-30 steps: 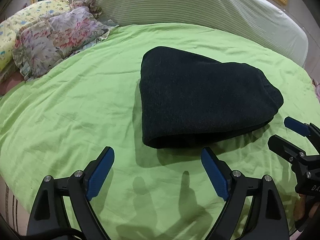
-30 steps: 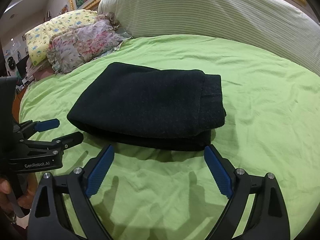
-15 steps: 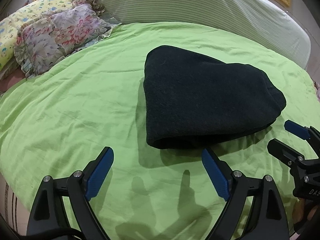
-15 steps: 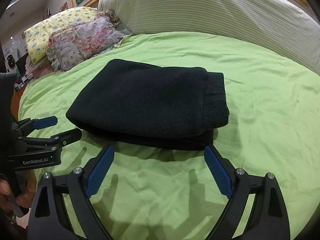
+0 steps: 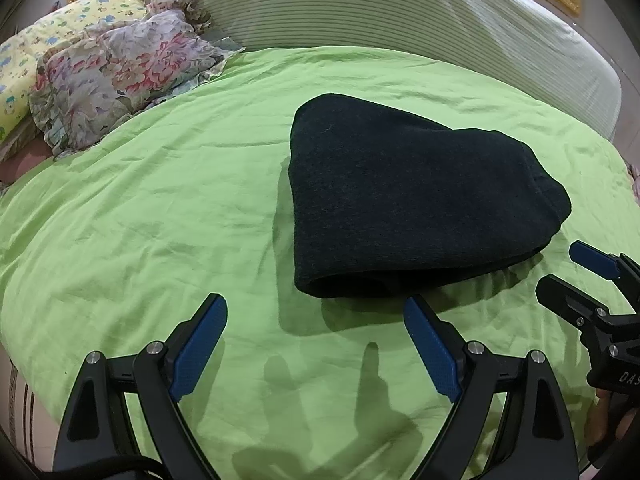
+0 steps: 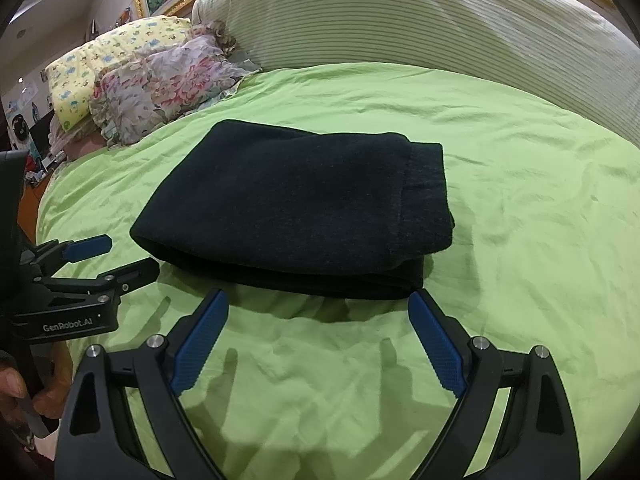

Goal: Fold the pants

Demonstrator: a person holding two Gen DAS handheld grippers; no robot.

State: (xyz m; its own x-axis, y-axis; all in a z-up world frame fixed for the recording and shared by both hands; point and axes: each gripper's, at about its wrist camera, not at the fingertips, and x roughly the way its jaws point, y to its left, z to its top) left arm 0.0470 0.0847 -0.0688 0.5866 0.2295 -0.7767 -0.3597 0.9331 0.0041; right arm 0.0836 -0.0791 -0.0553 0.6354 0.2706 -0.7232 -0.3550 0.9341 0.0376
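The black pants (image 5: 408,204) lie folded into a thick bundle on the green bedsheet (image 5: 160,216); in the right wrist view the pants (image 6: 296,204) fill the middle. My left gripper (image 5: 316,312) hovers just short of the bundle's near edge, jaws wide apart and empty. My right gripper (image 6: 318,308) is likewise open and empty, close to the near edge of the pants. Each gripper shows in the other's view: the right gripper (image 5: 568,276) at the right edge, the left gripper (image 6: 120,256) at the left edge.
A floral pillow (image 5: 116,76) and a yellow patterned pillow (image 5: 52,40) lie at the far left. A striped padded headboard (image 5: 380,8) curves along the back. A hand (image 6: 16,388) holds the left gripper's handle at the bed's near left edge.
Both views have shifted slightly, so the pants sit a touch further right in each frame. Neither gripper has changed its opening and the pants lie unmoved.
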